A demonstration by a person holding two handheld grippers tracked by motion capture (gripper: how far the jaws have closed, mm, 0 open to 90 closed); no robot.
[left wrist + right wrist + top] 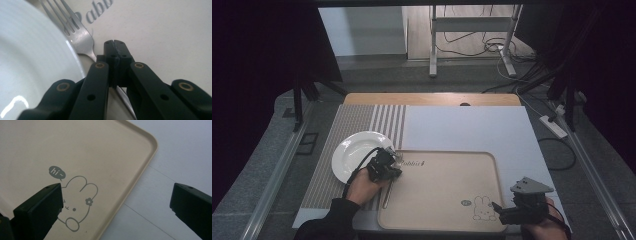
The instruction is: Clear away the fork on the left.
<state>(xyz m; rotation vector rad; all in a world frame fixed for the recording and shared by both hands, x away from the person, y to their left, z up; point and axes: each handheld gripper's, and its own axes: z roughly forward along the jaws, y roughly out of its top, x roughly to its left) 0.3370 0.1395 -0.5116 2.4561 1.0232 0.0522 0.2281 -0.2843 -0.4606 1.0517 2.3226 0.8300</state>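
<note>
Left gripper [115, 50] clamped tight on the fork [82, 41] handle, at nine o'clock on the tray [447, 220], tines touching the white plate [349, 150] rim. Right gripper [116, 202] spread wide, empty, hovering over the rabbit print [75, 205] at five o'clock. Risk here: thin handle twisting in the grip, tines scraping or nudging the plate, fork clattering onto the tray.

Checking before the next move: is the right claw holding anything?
No: in the right gripper view the right claw has its jaws wide apart with nothing between them, above the tray edge.
</note>
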